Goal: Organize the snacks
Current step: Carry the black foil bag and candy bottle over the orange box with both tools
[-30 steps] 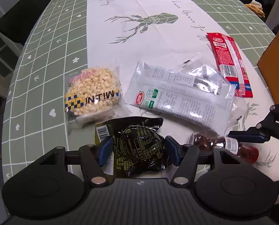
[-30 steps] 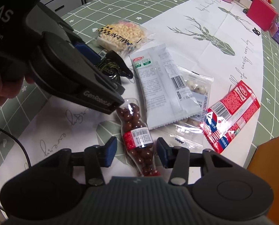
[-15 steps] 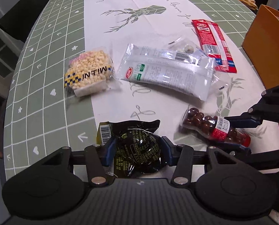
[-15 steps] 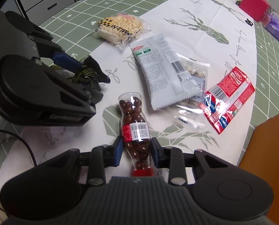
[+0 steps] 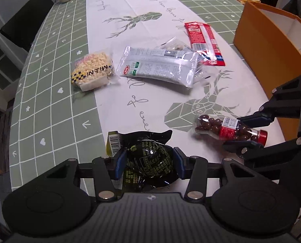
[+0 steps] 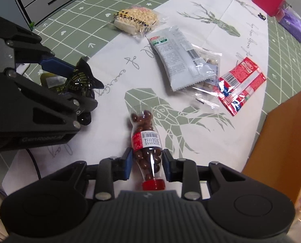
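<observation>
Left tool (image 5: 149, 165) pinches the soft, crinkly black packet (image 5: 148, 162) at lower centre; right tool (image 6: 147, 165) clamps the stiff, slippery candy bottle (image 6: 146, 141) near its cap.

The puffed-snack bag (image 5: 91, 71) reads "MILINI" mirrored; the candy bottle's (image 6: 146, 141) barcode label shows "20251115"; the left gripper's (image 6: 77, 85) body reads "GenRobot.AI".

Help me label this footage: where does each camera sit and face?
Left wrist: behind the left claw, facing across the table; it grips a round black foil packet.
Right wrist: behind the right claw, facing leftward; it grips a clear bottle of brown chocolate balls.
Shared: both snacks, each other's claw, the grey-white wrapper.
</observation>
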`<action>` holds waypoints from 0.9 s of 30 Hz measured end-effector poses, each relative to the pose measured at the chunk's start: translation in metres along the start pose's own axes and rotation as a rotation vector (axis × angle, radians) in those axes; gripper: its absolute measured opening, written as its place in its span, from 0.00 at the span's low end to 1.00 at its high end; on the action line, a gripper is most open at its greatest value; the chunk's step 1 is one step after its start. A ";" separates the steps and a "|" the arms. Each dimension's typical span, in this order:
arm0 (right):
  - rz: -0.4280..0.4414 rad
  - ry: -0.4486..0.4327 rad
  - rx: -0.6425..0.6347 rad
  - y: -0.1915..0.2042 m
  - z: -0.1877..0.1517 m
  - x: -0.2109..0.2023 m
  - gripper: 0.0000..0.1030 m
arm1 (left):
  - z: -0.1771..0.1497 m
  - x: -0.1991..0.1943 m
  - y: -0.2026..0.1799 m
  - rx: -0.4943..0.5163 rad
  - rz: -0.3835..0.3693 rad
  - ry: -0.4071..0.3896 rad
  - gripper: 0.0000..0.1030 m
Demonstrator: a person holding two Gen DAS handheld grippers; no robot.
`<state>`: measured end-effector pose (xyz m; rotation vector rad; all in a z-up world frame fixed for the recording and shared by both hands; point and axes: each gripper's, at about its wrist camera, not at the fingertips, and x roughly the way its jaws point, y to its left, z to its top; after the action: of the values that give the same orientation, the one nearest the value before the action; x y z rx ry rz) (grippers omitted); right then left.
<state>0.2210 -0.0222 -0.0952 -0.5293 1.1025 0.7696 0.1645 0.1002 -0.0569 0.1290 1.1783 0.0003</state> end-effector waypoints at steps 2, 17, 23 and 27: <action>-0.006 -0.019 0.000 0.001 -0.004 -0.012 0.28 | -0.001 -0.011 -0.004 0.012 0.005 -0.018 0.53; -0.085 -0.157 -0.030 0.002 -0.038 -0.099 0.28 | -0.007 -0.080 -0.038 0.089 -0.001 -0.136 0.53; -0.130 -0.200 -0.031 -0.007 -0.049 -0.127 0.28 | 0.003 -0.105 -0.054 0.121 -0.003 -0.190 0.53; -0.169 -0.225 -0.021 -0.018 -0.058 -0.145 0.28 | 0.013 -0.117 -0.070 0.154 -0.007 -0.220 0.53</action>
<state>0.1658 -0.1169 0.0181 -0.5328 0.8315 0.6754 0.1270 0.0212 0.0491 0.2545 0.9584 -0.1086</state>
